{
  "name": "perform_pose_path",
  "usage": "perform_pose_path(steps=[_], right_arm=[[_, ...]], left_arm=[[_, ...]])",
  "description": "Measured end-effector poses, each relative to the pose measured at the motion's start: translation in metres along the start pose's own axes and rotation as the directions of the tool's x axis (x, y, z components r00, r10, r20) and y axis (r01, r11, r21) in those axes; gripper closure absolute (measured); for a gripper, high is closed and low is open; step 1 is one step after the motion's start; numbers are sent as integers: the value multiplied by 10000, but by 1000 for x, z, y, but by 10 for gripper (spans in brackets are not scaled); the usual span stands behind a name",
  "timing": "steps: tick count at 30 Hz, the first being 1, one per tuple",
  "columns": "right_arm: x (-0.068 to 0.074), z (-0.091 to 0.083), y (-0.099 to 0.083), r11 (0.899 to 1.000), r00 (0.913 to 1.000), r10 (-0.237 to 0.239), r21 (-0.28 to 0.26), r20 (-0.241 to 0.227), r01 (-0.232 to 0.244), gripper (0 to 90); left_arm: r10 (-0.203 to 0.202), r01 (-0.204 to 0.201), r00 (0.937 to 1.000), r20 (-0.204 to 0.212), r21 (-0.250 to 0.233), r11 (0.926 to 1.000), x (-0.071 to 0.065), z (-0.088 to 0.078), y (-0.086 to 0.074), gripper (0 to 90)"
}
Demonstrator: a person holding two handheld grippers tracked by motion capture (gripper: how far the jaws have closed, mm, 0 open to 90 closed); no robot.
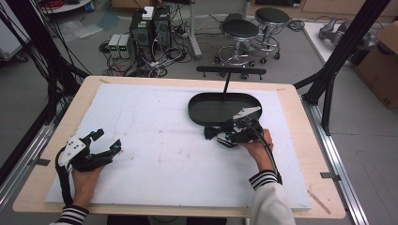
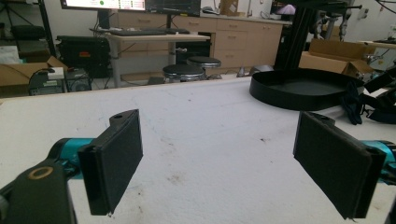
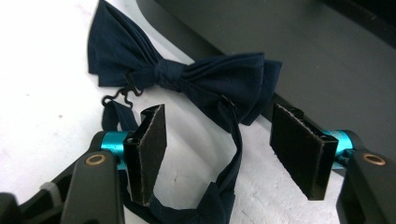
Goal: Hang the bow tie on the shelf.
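Note:
A navy bow tie (image 3: 182, 77) lies on the white mat, touching the near wall of the black oval tray (image 3: 303, 56). Its strap (image 3: 236, 154) loops down between my right gripper's (image 3: 224, 149) pads, which stand apart and grip nothing. From above, the right gripper (image 1: 221, 134) sits just behind the bow tie (image 1: 211, 132), in front of the tray (image 1: 225, 108). My left gripper (image 1: 108, 139) rests open at the mat's left side, far from the tie. In the left gripper view its gripper (image 2: 224, 158) faces bare mat, with the tray (image 2: 303, 88) and bow tie (image 2: 352, 105) off to the right.
The white mat (image 1: 159, 140) covers a wooden table (image 1: 291, 93). A black T-shaped stand (image 1: 230, 71) rises behind the tray. Beyond the far edge, the floor holds stools (image 1: 240, 30), computer boxes (image 1: 150, 28) and cables. Black frame posts (image 1: 342, 51) stand at the right.

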State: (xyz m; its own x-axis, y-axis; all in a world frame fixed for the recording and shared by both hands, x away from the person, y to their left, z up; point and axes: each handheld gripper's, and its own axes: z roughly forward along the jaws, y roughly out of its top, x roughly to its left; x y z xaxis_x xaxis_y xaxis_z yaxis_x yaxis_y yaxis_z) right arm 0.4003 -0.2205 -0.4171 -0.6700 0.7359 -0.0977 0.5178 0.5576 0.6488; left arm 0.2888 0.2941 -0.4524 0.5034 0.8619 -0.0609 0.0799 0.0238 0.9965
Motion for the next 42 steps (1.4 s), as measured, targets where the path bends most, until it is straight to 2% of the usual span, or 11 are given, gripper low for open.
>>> perform_pose_path(steps=[6, 9, 14, 16, 18, 21, 24, 27, 37, 42], right_arm=[[2, 7, 0, 9995, 9997, -174, 261, 181, 169, 432], [3, 9, -1, 9989, 9990, -236, 422, 367, 220, 497], [2, 13, -3, 9974, 9996, -80, 716, 271, 60, 578], [2, 13, -2, 9979, 9998, -16, 655, 179, 5, 648], [3, 13, -2, 9969, 9984, -217, 767, 512, 177, 705], [3, 13, -2, 9970, 9991, -4, 772, 413, -28, 810], [1, 11, -2, 9971, 9994, 217, 717, 279, -236, 857], [0, 9, -3, 9972, 9985, 513, 532, 198, -523, 864], [0, 1, 0, 9981, 9982, 584, -219, 163, -580, 866], [1, -5, 2, 9943, 9975, 701, -803, 17, -697, 867]], left_arm=[[2, -2, 10000, 0, 0, 10000, 0, 0, 0, 160], [0, 0, 10000, 1, -1, 10000, 0, 0, 0, 160], [-29, 29, 10000, -40, -18, 10000, 0, 0, 0, 160], [-26, 26, 10000, -39, -21, 10000, 0, 0, 0, 160], [-14, 14, 10000, -37, -12, 10000, 0, 0, 0, 160], [-19, 19, 10000, -37, -12, 10000, 0, 0, 0, 160], [-14, 14, 10000, -39, -15, 10000, 0, 0, 0, 160], [24, -24, 10000, -28, 5, 10000, 0, 0, 0, 160], [9, -9, 10000, -18, -5, 10000, 0, 0, 0, 160], [24, -24, 10000, -25, 9, 10000, 0, 0, 0, 160]])
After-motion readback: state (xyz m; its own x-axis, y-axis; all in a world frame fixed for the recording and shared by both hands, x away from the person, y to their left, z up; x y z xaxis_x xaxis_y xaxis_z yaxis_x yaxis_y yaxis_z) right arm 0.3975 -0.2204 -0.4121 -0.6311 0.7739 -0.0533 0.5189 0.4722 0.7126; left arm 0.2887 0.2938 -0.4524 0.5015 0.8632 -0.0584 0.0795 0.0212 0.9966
